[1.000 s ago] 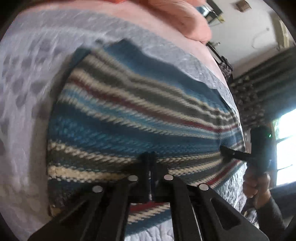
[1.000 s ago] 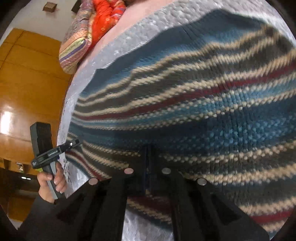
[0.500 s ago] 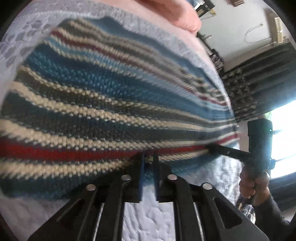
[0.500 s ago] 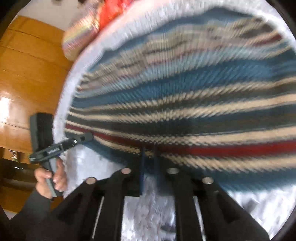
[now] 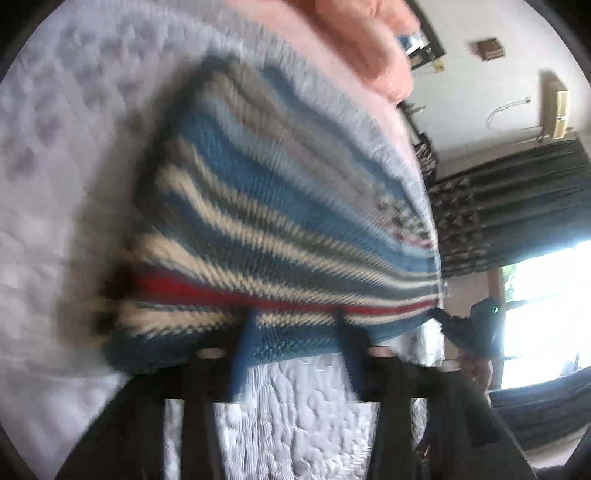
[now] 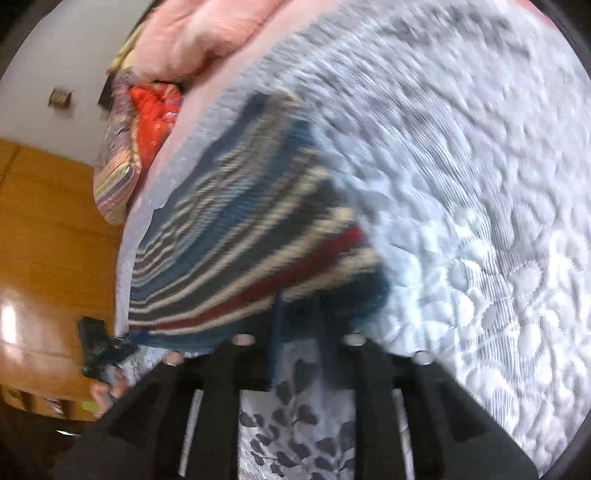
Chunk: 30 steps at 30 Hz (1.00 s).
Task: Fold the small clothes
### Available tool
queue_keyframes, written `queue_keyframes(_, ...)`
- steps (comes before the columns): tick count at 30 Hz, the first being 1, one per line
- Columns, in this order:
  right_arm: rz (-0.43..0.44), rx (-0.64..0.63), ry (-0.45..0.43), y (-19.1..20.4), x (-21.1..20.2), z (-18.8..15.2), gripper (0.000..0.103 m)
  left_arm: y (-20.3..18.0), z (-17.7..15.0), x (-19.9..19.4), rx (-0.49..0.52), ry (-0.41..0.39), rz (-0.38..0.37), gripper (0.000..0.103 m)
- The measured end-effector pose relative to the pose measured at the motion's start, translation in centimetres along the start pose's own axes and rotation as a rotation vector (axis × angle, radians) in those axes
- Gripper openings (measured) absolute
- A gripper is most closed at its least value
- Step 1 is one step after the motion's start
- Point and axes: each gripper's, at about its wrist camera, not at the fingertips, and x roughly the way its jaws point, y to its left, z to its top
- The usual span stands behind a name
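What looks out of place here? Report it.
Nothing stands out. The striped knit lies flat on the quilted bedcover, with no spill or damage visible. Motion blur hides fine detail.

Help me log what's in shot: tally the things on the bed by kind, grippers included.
Striped knit garment: 1
Quilted bedspread: 1
Pink blanket: 1
Orange patterned bedding: 1
Grippers: 2, left gripper, right gripper
Total: 6

Motion-blurred striped knit; far gripper indistinct.
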Motion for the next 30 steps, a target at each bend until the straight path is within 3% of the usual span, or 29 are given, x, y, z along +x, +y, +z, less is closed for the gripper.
queue_keyframes(1, -0.025, -0.05, -0.001, 1.5, -0.2, -0.4, 0.024, 0.1, 0.3, -1.2, 0.003, -0.022, 0.006, 0.07)
queue_keyframes(2, -0.05, -0.105, 0.004, 2.5, -0.4, -0.8, 0.027, 0.4, 1.2, -3.2, 0.002, -0.058, 0.027, 0.071)
queue_keyframes(4, -0.132, -0.278, 0.021, 6.8, 0.3, -3.3, 0.043, 1.3, 3.0, -5.2, -0.012, -0.087, 0.068, 0.074)
queue_keyframes(7, -0.329, -0.592, 0.014, 13.1, 3.1, -8.8, 0.063, 3.5, 5.7, -7.0, -0.049, -0.09, 0.115, 0.076)
queue_keyframes(9, -0.448, -0.824, -0.02, 17.3, 5.8, -13.4, 0.064, 5.0, 7.9, -7.0, -0.085, -0.065, 0.129, 0.076)
queue_keyframes(12, -0.473, -1.014, -0.039, 22.0, 9.4, -17.9, 0.064, 5.8, 10.1, -6.3, -0.093, -0.051, 0.116, 0.076)
queue_keyframes(16, -0.48, -1.171, -0.087, 27.2, 13.9, -21.9, 0.063, 5.6, 12.7, -3.9, -0.068, -0.005, 0.117, 0.076)
queue_keyframes(22, -0.475, -1.229, -0.123, 31.5, 18.0, -22.0, 0.063, 5.5, 14.4, -0.1, -0.045, 0.063, 0.093, 0.076)
queue_keyframes(30, -0.486, -1.24, -0.148, 33.5, 21.8, -21.7, 0.063, 6.5, 15.8, 2.9, -0.031, 0.114, 0.04, 0.076)
